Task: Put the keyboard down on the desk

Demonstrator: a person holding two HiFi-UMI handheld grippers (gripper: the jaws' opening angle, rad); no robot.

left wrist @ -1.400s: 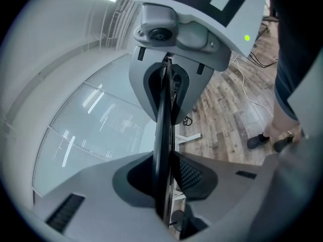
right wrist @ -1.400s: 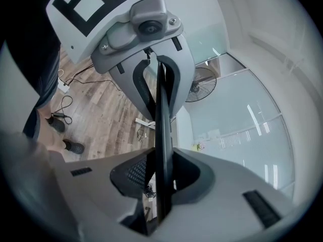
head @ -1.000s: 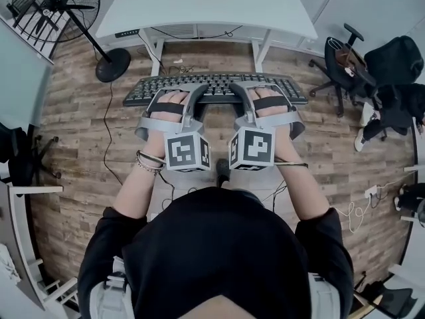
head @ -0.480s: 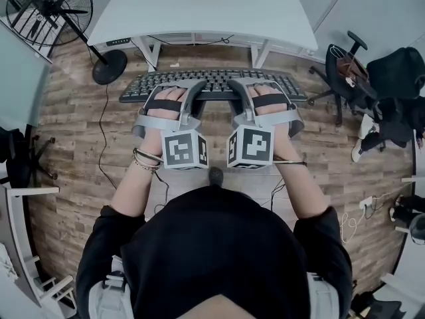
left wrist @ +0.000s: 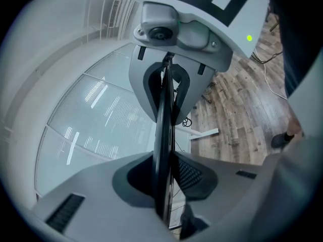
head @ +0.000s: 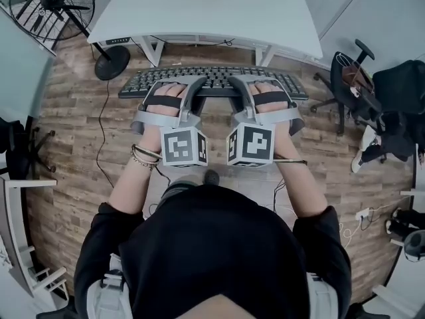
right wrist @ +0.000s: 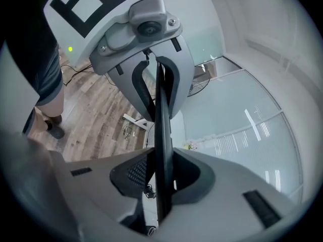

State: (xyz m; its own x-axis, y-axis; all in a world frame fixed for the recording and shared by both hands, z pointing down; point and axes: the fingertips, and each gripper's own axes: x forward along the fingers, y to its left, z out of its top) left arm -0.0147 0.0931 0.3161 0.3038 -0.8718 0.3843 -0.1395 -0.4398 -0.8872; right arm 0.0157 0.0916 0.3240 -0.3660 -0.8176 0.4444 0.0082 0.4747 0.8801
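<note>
I am holding the one keyboard (head: 212, 83) in the air above the wooden floor (head: 73, 125), short of the single white worktop (head: 206, 12). The jaws of my two tools, the left gripper (head: 197, 92) and the right gripper (head: 234, 92), are clamping it side by side near its middle. With both grips sitting so close and the long ends hanging free, I am risking a tilt or slip, or knocking the far edge against the worktop's rim.
</note>
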